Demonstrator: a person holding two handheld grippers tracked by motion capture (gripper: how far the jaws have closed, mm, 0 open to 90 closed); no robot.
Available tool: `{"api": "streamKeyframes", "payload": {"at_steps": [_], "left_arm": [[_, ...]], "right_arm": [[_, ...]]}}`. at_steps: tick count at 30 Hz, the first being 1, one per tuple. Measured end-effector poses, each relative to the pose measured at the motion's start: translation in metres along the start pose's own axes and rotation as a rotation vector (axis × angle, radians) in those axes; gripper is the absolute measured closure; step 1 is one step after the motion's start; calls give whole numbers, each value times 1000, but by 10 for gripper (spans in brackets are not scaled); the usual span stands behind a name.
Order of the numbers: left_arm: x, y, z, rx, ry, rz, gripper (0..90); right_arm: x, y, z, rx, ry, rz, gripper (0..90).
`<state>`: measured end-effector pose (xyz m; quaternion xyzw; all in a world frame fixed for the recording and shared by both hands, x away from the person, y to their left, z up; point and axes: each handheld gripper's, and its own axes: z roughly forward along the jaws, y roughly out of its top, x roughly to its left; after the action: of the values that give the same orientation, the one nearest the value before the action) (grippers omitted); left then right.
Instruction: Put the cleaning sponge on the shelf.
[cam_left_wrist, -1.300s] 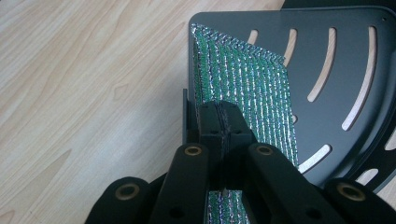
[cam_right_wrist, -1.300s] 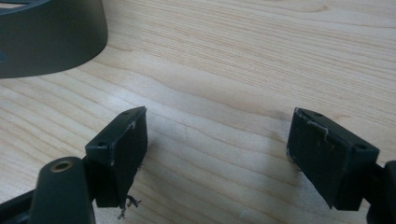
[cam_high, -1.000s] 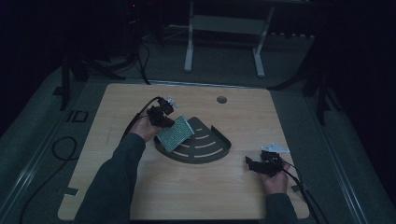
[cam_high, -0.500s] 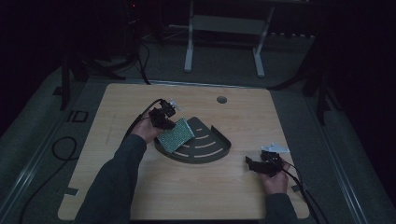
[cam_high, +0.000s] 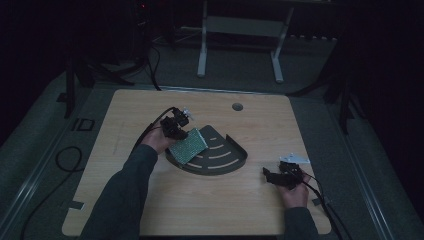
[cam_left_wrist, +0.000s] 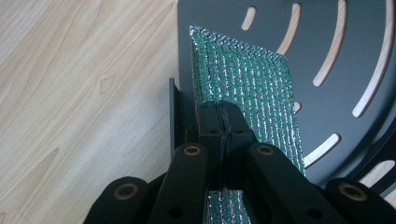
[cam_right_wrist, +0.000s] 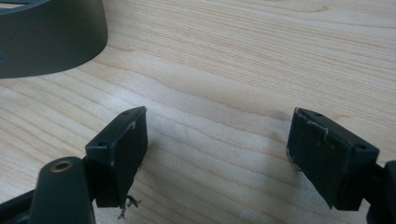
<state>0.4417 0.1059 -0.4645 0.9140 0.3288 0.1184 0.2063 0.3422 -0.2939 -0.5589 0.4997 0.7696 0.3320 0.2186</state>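
Left gripper (cam_left_wrist: 219, 122) is clamping the green mesh pad (cam_left_wrist: 252, 88) over the slotted tray (cam_left_wrist: 327, 42), not yet released; right gripper (cam_right_wrist: 217, 154) is idling with jaws apart.

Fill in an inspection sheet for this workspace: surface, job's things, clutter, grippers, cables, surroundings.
Surface: light wooden table, round grommet hole near the far edge.
Job's things: green glittery scouring pad held over the dark slotted tray.
Clutter: nothing seen.
Grippers: left gripper shut on the pad's edge; right gripper open, nothing between its jaws, resting near the table's right front.
Cables: black cable trailing from the left gripper; another from the right; loose cable on the floor at left.
Surroundings: dark room, white stand legs behind the table.
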Motion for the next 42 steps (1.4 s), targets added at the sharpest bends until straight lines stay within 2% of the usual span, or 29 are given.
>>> {"api": "streamKeyframes", "payload": {"at_steps": [12, 19, 24, 30, 34, 36, 42], "left_arm": [[1, -1, 2, 13, 19, 3, 879], [3, -2, 0, 15, 25, -1, 806], [6, -3, -6, -11, 21, -19, 727], [13, -5, -15, -43, 9, -64, 659], [19, -7, -20, -62, 29, -117, 614], [23, -9, -22, -73, 26, -149, 604], [29, -15, -30, -109, 4, -197, 566]], "right_arm": [[0, 0, 0, 0, 0, -1, 198], [0, 0, 0, 0, 0, -1, 198], [0, 0, 0, 0, 0, -1, 198], [0, 0, 0, 0, 0, 0, 198], [0, 0, 0, 0, 0, 0, 198], [0, 0, 0, 0, 0, -1, 198], [0, 0, 0, 0, 0, -1, 198]]}}
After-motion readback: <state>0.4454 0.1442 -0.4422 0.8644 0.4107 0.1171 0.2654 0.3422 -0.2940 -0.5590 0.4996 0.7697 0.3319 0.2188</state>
